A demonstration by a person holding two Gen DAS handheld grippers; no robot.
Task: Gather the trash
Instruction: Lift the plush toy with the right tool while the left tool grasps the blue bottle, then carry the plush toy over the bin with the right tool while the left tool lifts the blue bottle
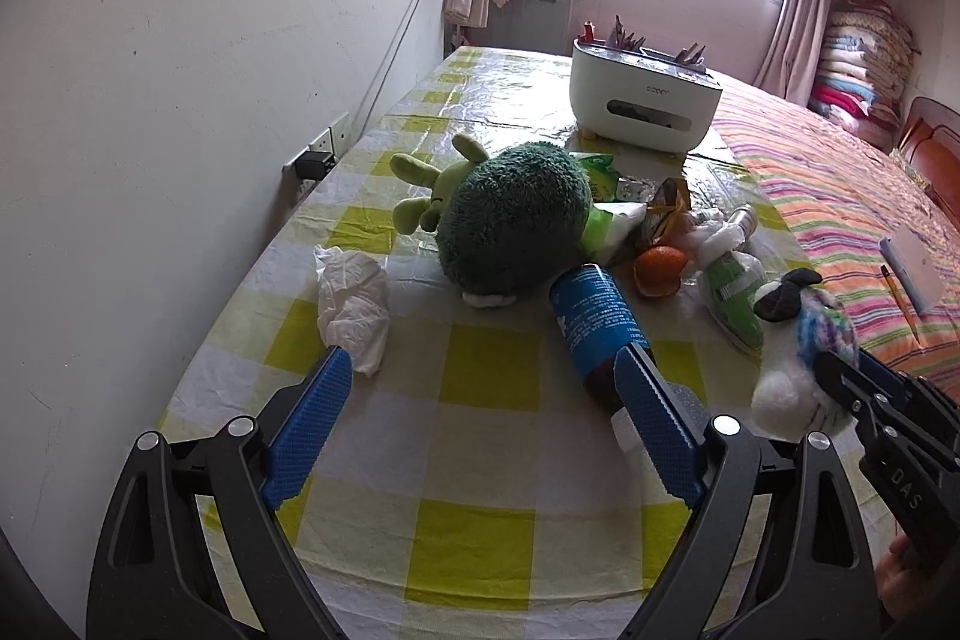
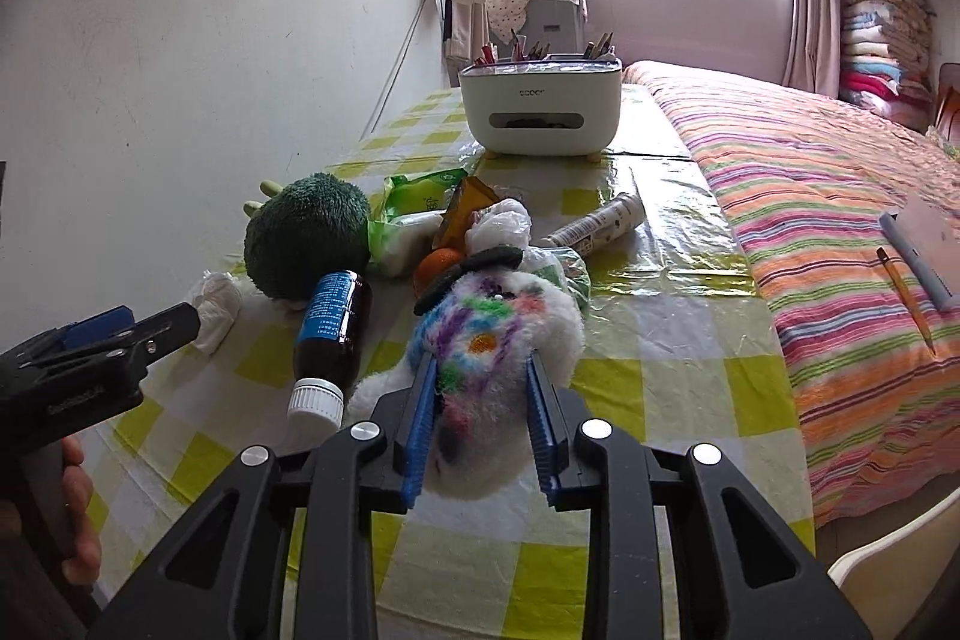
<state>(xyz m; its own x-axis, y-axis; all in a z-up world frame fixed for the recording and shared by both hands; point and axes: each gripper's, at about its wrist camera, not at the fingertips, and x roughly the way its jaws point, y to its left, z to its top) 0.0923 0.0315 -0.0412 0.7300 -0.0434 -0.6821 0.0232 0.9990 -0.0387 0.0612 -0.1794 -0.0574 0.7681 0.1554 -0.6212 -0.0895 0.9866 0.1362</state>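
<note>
On the checked tablecloth (image 1: 480, 532) beside the bed, trash and toys lie mixed in one heap. My right gripper (image 2: 483, 436) is clenched on the white plush toy with coloured scribbles (image 2: 492, 334), both blue pads pressed into its fur. Judgement: I hold the toy to get it clear of the rubbish behind it, since it is not trash itself.

My left gripper (image 1: 480, 400) hangs released, jaws wide, nothing between them. Its left pad sits just beside the crumpled white tissue (image 1: 354, 304); its right pad lies in front of the neck of the brown bottle with blue label (image 1: 594, 322), which is on its side, white cap toward me. Whether that pad touches the bottle I cannot tell.

Behind the bottle: green broccoli plush (image 1: 510, 220), touching the bottle's base end. Right of it, orange peel (image 1: 660, 268), green wrapper (image 1: 735, 298), a yellow-brown snack packet (image 2: 465, 208), a white tube (image 2: 600, 223) lying further back.

White organiser box (image 1: 645, 97) stands well apart at the far end; no bin visible in either view.

Likely next pick for the left: tissue or bottle, both within reach.
</note>
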